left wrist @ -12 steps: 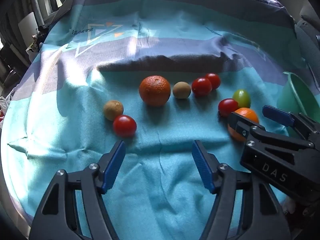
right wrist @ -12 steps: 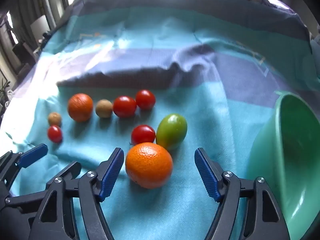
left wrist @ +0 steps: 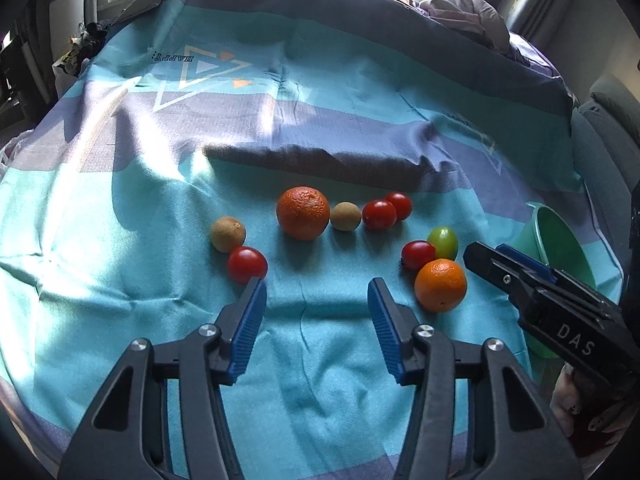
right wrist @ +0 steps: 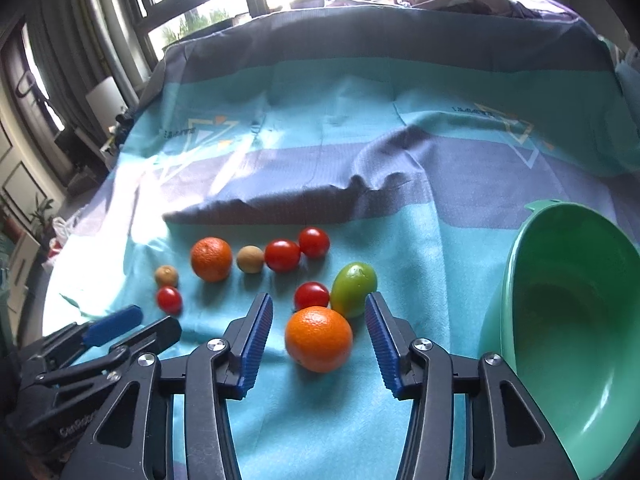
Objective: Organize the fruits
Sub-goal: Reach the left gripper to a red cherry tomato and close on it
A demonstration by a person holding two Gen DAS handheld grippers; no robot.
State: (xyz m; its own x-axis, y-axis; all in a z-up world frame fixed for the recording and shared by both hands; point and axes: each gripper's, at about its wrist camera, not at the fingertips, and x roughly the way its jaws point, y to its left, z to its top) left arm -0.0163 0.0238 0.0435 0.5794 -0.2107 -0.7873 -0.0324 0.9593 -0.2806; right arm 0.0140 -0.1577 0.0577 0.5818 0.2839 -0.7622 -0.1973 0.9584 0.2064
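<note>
Dimpled round orange [right wrist: 319,338] between parted ribbed right tongs [right wrist: 319,320] (untouched), left tongs [left wrist: 317,304] apart

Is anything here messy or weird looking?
Nothing is spilled or broken. Two small things stand out: the green bowl looks tipped on its side instead of sitting flat, and the blue cloth is rumpled, with a raised fold behind the fruit. All the fruit sits loose on the cloth.
</note>
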